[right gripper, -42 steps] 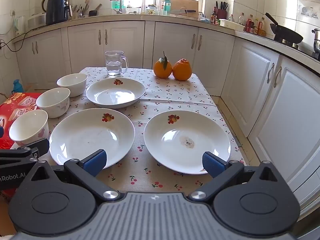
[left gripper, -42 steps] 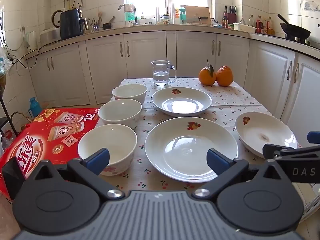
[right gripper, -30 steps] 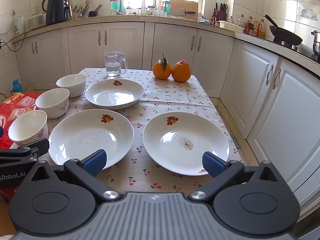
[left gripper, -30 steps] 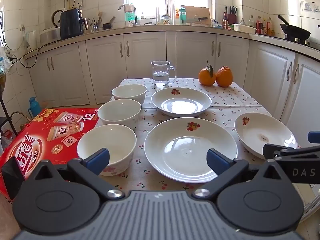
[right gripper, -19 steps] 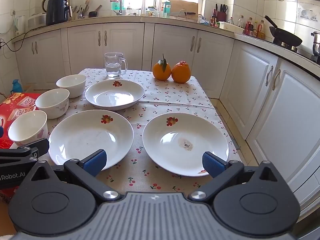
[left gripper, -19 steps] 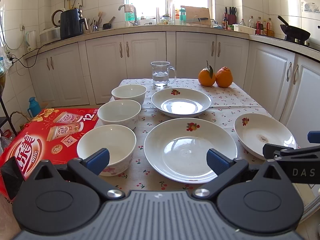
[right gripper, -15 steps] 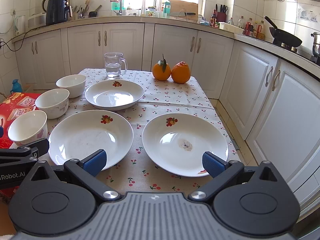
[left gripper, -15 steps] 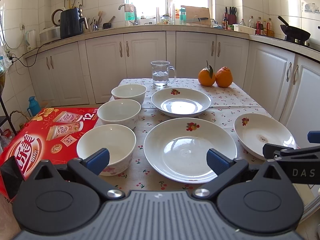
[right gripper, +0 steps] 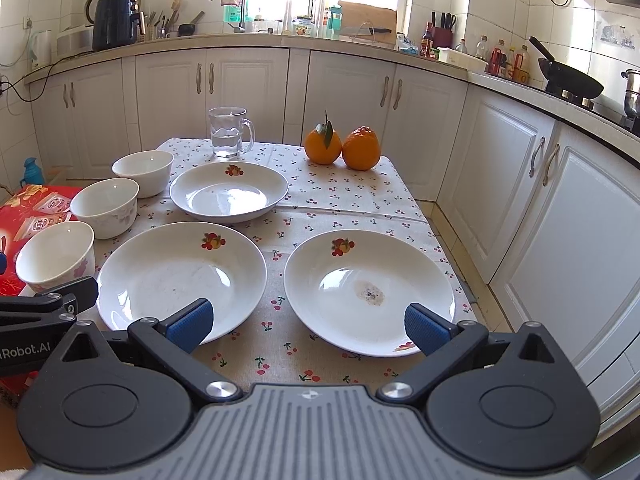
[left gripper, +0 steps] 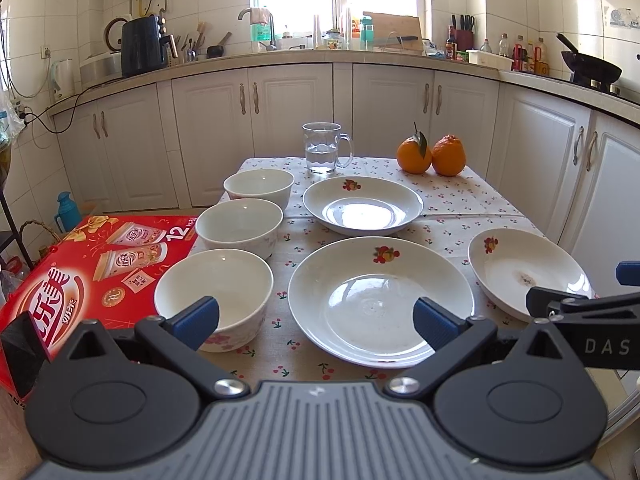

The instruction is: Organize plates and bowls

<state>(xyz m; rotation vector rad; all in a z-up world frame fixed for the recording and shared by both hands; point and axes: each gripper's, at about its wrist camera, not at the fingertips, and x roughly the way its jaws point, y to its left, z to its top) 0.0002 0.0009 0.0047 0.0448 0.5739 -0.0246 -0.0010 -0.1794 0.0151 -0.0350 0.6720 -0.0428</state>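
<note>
Three white bowls stand in a row along the table's left side: near bowl [left gripper: 216, 292], middle bowl [left gripper: 239, 226], far bowl [left gripper: 259, 186]. Three white fruit-print plates lie beside them: a near-left plate [left gripper: 380, 300] [right gripper: 180, 276], a near-right plate [right gripper: 368, 292] [left gripper: 528, 272] with a small stain, and a far plate [left gripper: 362, 205] [right gripper: 229, 191]. My left gripper [left gripper: 316, 318] hangs open at the table's near edge, between the near bowl and near-left plate. My right gripper [right gripper: 308, 322] is open too, in front of the gap between the two near plates. Neither holds anything.
A glass mug of water [left gripper: 323, 148] and two oranges [left gripper: 431, 155] stand at the table's far end. A red carton [left gripper: 92, 264] sits left of the table. White cabinets [right gripper: 560, 208] run close along the right side and behind.
Both grippers stay open and almost still; the right view has drifted very slightly, and the dishes have not moved.
</note>
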